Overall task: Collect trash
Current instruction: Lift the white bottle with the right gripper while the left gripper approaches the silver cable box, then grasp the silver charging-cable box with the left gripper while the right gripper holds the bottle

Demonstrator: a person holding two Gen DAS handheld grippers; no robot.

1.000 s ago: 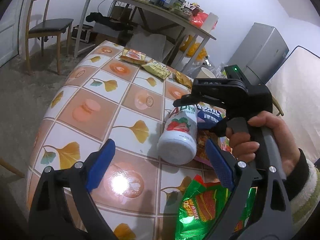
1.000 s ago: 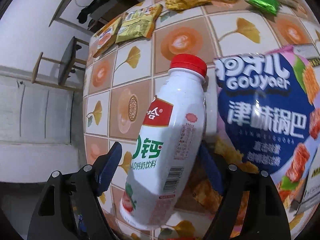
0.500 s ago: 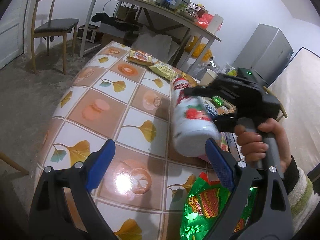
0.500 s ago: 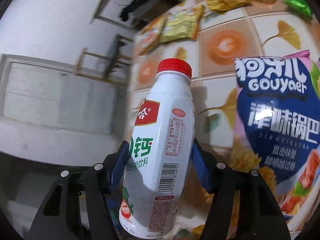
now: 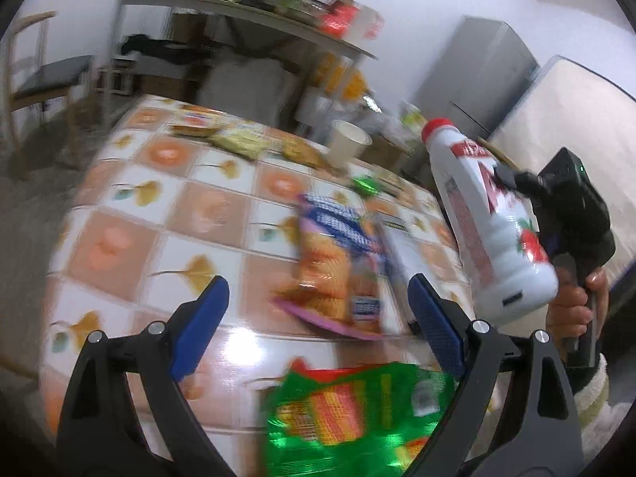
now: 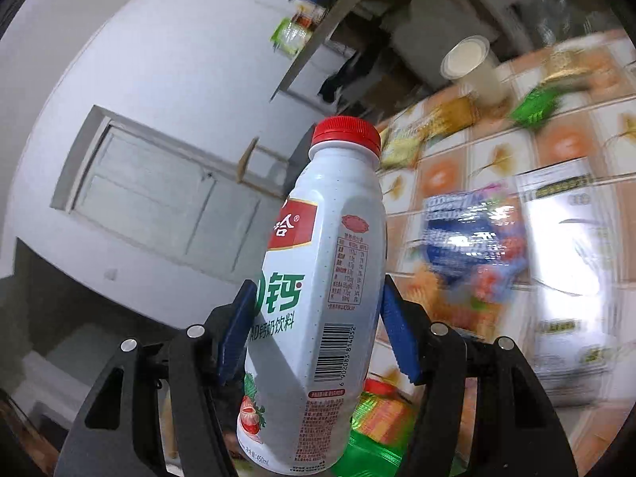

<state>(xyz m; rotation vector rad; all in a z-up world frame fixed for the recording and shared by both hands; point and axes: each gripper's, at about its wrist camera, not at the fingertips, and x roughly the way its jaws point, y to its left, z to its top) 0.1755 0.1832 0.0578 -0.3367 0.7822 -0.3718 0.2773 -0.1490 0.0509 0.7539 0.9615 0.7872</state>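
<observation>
Our right gripper [image 6: 314, 334] is clamped on the white plastic milk-drink bottle with a red cap [image 6: 318, 298], its blue pads [image 6: 234, 334] having just closed against the sides; the bottle is in the air above the tiled-pattern table [image 5: 167, 214], cap uppermost. Our left gripper [image 5: 318, 318] hangs with fingers wide apart and nothing between them, above a blue-and-pink snack bag [image 5: 334, 254] and a green crinkled snack bag [image 5: 349, 413].
</observation>
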